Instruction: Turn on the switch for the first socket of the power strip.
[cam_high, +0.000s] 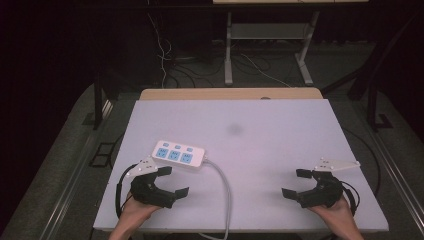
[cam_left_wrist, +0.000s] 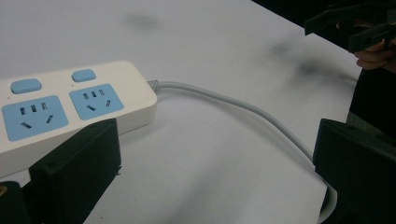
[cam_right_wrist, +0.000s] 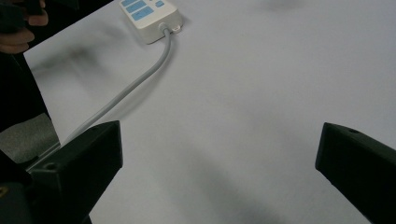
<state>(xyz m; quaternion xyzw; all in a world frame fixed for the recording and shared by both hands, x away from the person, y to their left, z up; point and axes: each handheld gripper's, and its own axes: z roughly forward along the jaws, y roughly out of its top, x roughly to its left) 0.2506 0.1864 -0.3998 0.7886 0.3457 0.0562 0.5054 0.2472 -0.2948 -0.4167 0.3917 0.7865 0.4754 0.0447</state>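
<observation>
A white power strip (cam_high: 178, 155) with blue sockets lies left of the table's middle; its grey cable (cam_high: 223, 185) runs off the near edge. My left gripper (cam_high: 174, 181) stands open just in front of the strip, empty. In the left gripper view the power strip (cam_left_wrist: 70, 107) sits beyond the left jaw and the cable (cam_left_wrist: 243, 109) crosses toward the right jaw. My right gripper (cam_high: 295, 184) is open and empty near the front right. The right gripper view shows the power strip (cam_right_wrist: 150, 16) far off, with its cable (cam_right_wrist: 135, 84) running down toward the left jaw.
The white table top (cam_high: 280, 150) has a faint dark smudge (cam_high: 234, 129) near its middle. Beyond the table are a desk frame (cam_high: 270, 35) and loose floor cables (cam_high: 165, 55). Metal rails (cam_high: 70, 190) run along the floor on both sides.
</observation>
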